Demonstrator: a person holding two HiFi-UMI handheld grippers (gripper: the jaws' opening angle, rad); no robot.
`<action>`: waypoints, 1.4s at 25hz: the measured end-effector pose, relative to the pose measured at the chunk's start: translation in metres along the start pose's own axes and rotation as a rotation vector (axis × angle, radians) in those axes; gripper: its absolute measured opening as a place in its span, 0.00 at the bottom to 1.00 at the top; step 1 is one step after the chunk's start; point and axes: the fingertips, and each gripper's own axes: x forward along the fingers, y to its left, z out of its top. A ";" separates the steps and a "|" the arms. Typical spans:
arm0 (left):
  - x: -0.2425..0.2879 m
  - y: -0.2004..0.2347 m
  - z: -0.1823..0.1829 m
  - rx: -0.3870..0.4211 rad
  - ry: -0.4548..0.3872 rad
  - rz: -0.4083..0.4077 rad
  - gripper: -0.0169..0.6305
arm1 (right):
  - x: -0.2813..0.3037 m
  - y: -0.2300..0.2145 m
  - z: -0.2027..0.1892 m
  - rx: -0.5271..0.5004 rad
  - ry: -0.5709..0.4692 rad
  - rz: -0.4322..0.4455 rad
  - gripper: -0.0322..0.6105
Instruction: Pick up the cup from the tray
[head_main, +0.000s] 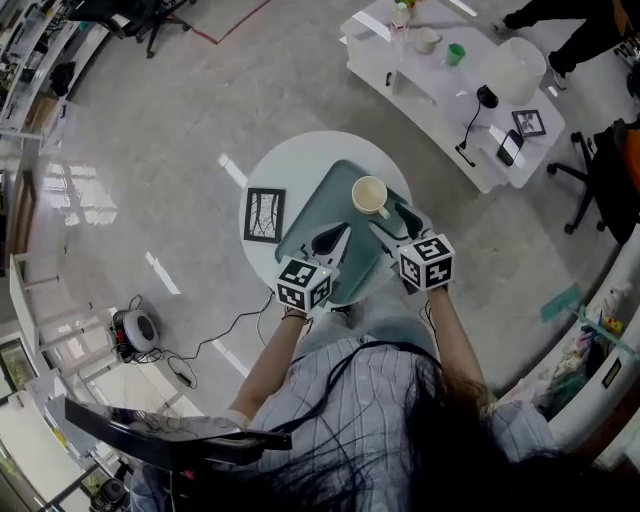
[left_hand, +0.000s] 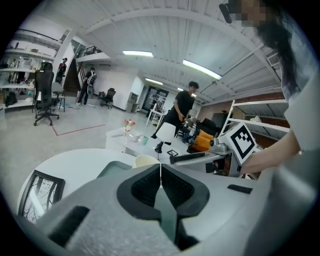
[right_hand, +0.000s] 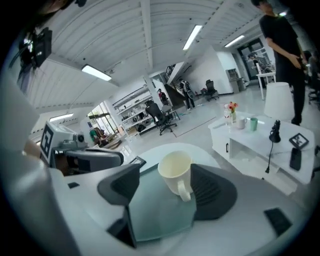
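A cream cup (head_main: 370, 196) stands upright on the grey-green tray (head_main: 340, 185), near its far right corner. My right gripper (head_main: 396, 222) reaches up to the cup from the near side. In the right gripper view the cup (right_hand: 176, 171) sits between the open jaws of that gripper (right_hand: 167, 186), its handle toward the camera. It is close against the right pad (right_hand: 214, 192) and well apart from the left one. My left gripper (head_main: 335, 238) hovers over the tray's near part, shut with nothing in it (left_hand: 160, 181). Beyond its jaws I see the cup's rim (left_hand: 146, 160).
The tray lies on a small round white table (head_main: 290, 165). A black-framed picture (head_main: 265, 215) lies left of the tray. A long white table (head_main: 440, 95) with a lamp, cups and a phone stands at the back right. Cables and a device (head_main: 135, 327) lie on the floor at left.
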 end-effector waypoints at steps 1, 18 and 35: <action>0.002 0.003 0.001 -0.008 0.001 0.002 0.05 | 0.005 -0.002 -0.003 -0.032 0.023 0.005 0.52; 0.024 0.031 0.009 -0.042 0.015 0.066 0.05 | 0.078 -0.028 -0.042 -0.348 0.222 0.011 0.65; 0.020 0.030 0.005 -0.034 0.036 0.048 0.05 | 0.096 -0.029 -0.032 -0.358 0.218 -0.001 0.66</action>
